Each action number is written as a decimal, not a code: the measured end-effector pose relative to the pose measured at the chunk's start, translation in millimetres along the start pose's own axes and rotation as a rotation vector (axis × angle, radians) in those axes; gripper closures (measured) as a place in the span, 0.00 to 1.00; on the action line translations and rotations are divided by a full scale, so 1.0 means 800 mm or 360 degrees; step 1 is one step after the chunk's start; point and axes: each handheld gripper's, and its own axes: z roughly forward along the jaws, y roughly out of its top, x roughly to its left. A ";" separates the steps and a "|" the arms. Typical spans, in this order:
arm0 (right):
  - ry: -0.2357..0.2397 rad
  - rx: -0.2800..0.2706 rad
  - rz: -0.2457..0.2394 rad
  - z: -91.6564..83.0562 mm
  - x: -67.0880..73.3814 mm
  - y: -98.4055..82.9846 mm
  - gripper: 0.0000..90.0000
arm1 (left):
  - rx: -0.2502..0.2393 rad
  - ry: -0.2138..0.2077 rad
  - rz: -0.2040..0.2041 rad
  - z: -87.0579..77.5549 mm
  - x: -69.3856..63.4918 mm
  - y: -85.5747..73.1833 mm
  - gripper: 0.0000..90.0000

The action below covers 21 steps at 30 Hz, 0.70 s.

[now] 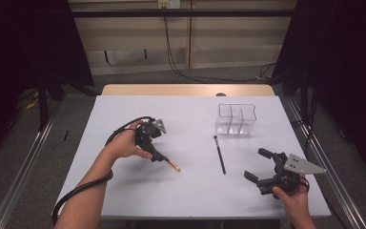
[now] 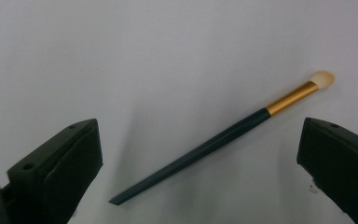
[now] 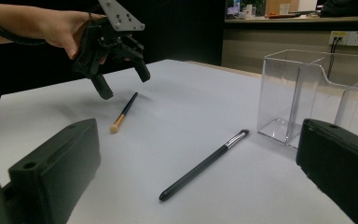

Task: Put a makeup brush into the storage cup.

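High view: left gripper [image 1: 164, 160], jaws spread, centre-left, above dark-handled gold-ferruled makeup brush [image 1: 170, 163]; right gripper [image 1: 257, 165], jaws spread, lower right. Left gripper view: brush [image 2: 223, 137] lies diagonally mid-frame, between the jaws, untouched. Right gripper view: black slim pen [image 3: 204, 164] centre; clear plastic compartment organiser [image 3: 317, 93] right.

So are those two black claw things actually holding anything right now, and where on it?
Nothing is held. The left gripper hangs open over the brush, jaws apart. The right gripper is open too, near the pen.
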 end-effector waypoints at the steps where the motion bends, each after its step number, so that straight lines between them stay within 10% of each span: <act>1: 0.0000 -0.0001 0.0000 0.000 0.000 0.000 0.00 | -0.0013 0.0002 0.0024 0.001 0.001 0.000 0.00; 21: 0.0001 -0.0001 0.0003 -0.001 -0.001 -0.001 0.00 | 0.0098 0.0002 0.0116 0.008 0.005 -0.004 0.04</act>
